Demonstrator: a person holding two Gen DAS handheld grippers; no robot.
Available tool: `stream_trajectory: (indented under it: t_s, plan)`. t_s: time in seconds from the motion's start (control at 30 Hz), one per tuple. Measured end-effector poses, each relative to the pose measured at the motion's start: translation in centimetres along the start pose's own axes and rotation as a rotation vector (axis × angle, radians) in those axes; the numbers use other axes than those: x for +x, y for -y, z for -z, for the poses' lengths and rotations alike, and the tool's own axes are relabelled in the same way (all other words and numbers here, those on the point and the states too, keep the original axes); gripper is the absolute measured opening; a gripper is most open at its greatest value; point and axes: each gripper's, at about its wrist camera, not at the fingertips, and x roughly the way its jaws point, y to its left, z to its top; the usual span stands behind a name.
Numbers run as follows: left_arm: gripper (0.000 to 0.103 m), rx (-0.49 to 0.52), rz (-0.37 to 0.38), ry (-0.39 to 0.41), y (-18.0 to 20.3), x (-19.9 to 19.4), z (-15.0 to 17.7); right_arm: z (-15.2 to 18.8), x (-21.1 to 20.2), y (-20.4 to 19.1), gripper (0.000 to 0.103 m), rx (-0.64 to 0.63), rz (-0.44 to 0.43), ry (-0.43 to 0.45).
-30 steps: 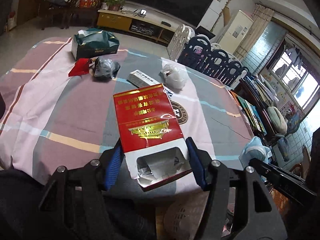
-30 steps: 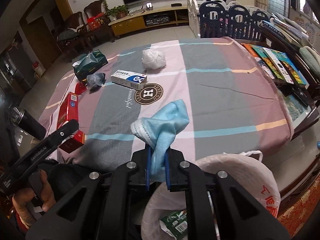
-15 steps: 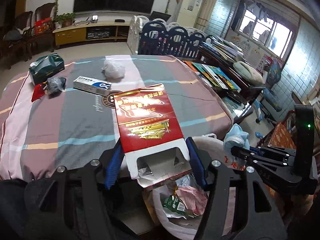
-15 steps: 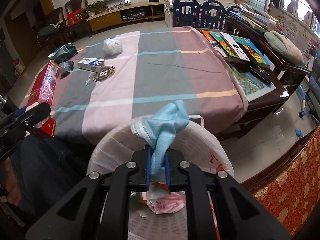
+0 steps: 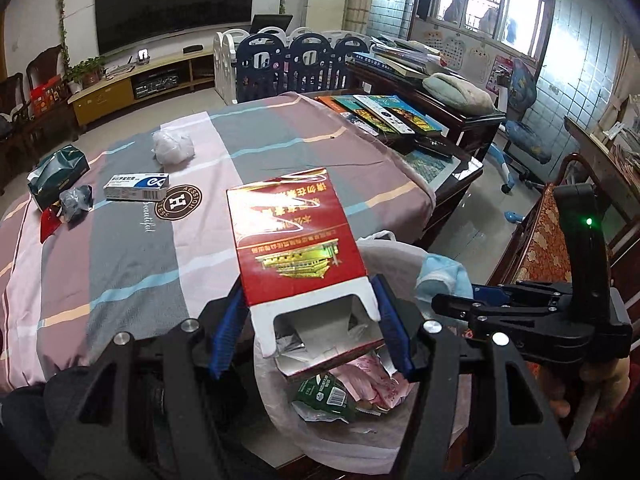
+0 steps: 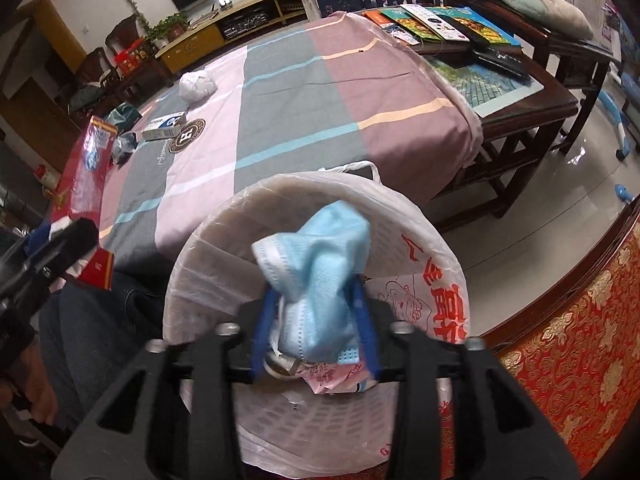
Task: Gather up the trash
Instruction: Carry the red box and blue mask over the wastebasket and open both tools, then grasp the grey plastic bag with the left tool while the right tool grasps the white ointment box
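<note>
The left claw pinches a red carton by its torn white end, one blue pad pressed to each side, and the carton slants up and away from the pads over the near edge of the counter. Directly below this claw's tips sits the trash bin, lined with a white plastic bag, and a green wrapper and pink paper lie inside it under the carton's open end. To the right of the left claw, the right claw hangs over the same bin; its jaws have just been opening and now stand apart, with a crumpled blue face mask loose between them. The mask touches the blue pads, yet they do not squeeze it, and its lower end droops towards the pink paper in the bin beneath. Farther ahead of the left claw, on the striped cloth of the counter, lie a white and blue medicine box, a crumpled white bag, a dark crumpled bag and a green tissue pack, all well apart from both claws. A hand grips the right tool's handle.
</note>
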Motion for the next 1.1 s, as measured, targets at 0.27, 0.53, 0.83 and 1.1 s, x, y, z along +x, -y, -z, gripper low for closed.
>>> stream_trajectory:
  t_s: [0.27,0.53,0.83,1.1]
  plan:
    - [0.063,0.024,0.049,-0.036,0.9,0.9,0.2,-1.0,-2.0,2.3,0.064,0.108,-0.036,0.067]
    - [0.086,0.118,0.125,-0.064,2.5,2.0,1.1,-1.7,-2.4,2.9,0.064,0.138,-0.026,0.096]
    - [0.086,-0.158,-0.057,-0.046,-8.6,3.1,-0.2,-5.5,0.5,-1.2,0.064,0.054,-0.019,0.087]
    - [0.076,-0.483,-0.322,0.009,-27.0,3.4,-2.3,-11.9,8.1,-13.6,0.064,-0.235,-0.079,0.062]
